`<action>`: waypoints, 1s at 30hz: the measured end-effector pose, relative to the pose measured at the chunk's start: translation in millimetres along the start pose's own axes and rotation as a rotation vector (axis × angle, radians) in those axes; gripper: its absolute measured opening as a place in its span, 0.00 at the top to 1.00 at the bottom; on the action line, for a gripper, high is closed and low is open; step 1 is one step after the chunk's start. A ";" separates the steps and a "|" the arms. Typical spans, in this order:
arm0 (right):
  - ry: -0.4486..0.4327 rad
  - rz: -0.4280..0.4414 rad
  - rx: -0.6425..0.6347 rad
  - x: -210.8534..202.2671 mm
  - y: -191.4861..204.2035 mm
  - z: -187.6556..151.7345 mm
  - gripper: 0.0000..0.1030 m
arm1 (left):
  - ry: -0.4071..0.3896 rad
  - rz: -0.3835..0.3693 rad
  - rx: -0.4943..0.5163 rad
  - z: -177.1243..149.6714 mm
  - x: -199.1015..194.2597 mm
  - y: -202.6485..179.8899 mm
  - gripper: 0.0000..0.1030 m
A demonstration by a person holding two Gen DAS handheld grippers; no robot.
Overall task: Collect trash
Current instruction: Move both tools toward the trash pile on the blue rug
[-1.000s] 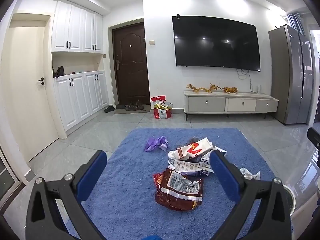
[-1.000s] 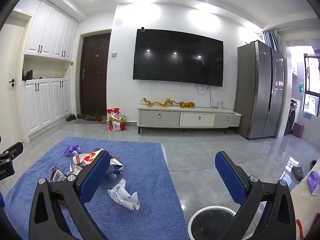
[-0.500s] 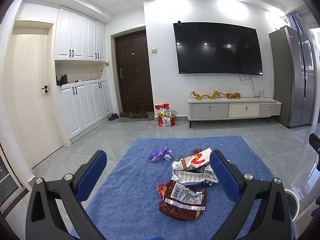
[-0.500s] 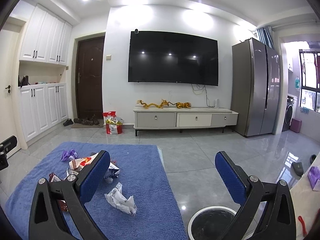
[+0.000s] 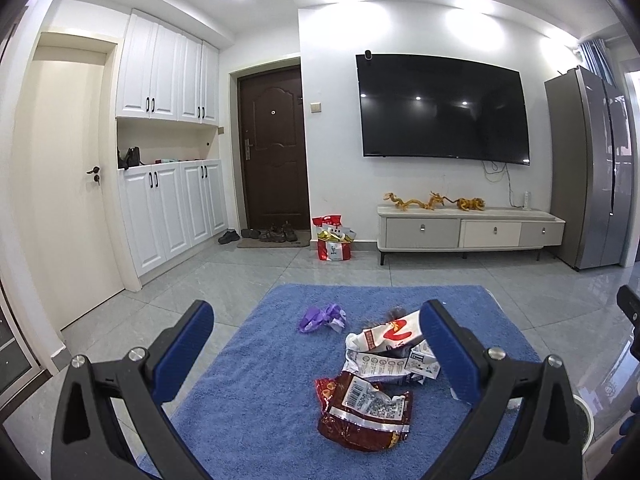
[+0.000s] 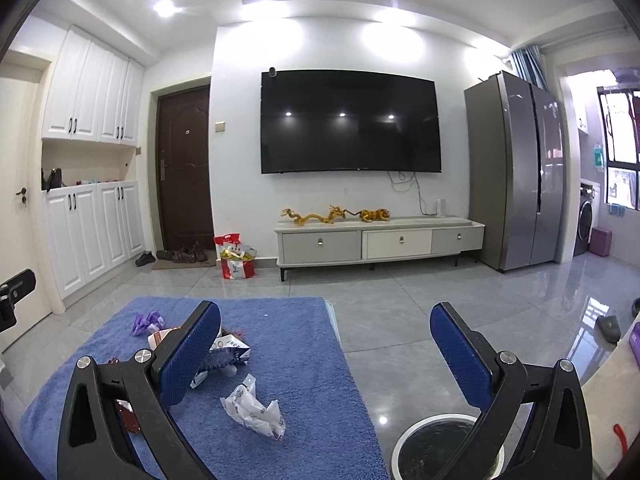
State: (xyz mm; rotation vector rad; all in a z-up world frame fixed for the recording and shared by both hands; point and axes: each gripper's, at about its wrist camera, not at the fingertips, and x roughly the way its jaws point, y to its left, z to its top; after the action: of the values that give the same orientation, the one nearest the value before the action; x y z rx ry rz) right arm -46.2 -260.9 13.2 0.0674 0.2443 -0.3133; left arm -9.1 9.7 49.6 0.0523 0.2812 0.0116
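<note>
**Both grippers lifting back, nothing picked up yet**

Over the last second I've watched both views tilt up and pull away: the room's far wall now fills more of each picture and the trash sits lower and a little farther off than it did. Neither gripper has closed in on anything, so I read this as settling the start pose, not a grasp.

My left gripper (image 5: 316,344) hangs over the blue rug (image 5: 256,380) with its jaws spread wide and empty. Between them I see the dark red snack packet (image 5: 362,412) nearest me, the torn white-and-red wrapper (image 5: 386,344) just behind it and touching it, and a crumpled purple wrapper (image 5: 322,318) apart, farther back to the left.

My right gripper (image 6: 326,348) is likewise spread wide and holds nothing. In its view a crumpled white wrapper (image 6: 254,410) lies alone on the rug near the right edge, and the round bin (image 6: 400,448) stands on the tile floor just off the rug, partly hidden behind the right-hand finger.

All the trash I can see lies on the rug; I can't make out what, if anything, is in the bin. My judgement: the white wrapper is the easy first pick for the right gripper, being closest to the bin; thin film on pile may need a low, flat pinch.
</note>
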 end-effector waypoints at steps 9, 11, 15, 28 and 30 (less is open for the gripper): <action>0.021 -0.022 -0.005 6.2 -0.1 -0.7 0.00 | 0.020 -0.013 -0.017 -6.2 9.6 -0.1 0.00; 0.032 -0.020 -0.006 8.6 -0.3 -1.2 0.00 | 0.028 -0.016 -0.017 -8.0 12.2 -0.1 0.00; 0.057 -0.021 -0.009 13.6 0.2 -2.3 0.00 | 0.039 -0.010 -0.002 -9.8 14.8 -1.1 0.00; 0.061 -0.034 -0.009 15.0 -3.3 -3.8 0.00 | 0.064 -0.016 0.016 -12.4 19.3 -3.7 0.00; 0.064 -0.034 -0.010 15.2 -3.0 -4.4 0.00 | 0.071 -0.020 0.015 -13.4 20.4 -3.3 0.00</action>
State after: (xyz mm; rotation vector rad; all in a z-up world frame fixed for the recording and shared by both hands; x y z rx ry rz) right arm -34.1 -267.8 5.0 0.0638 0.3108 -0.3439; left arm 6.8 7.5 31.0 0.0637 0.3532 -0.0090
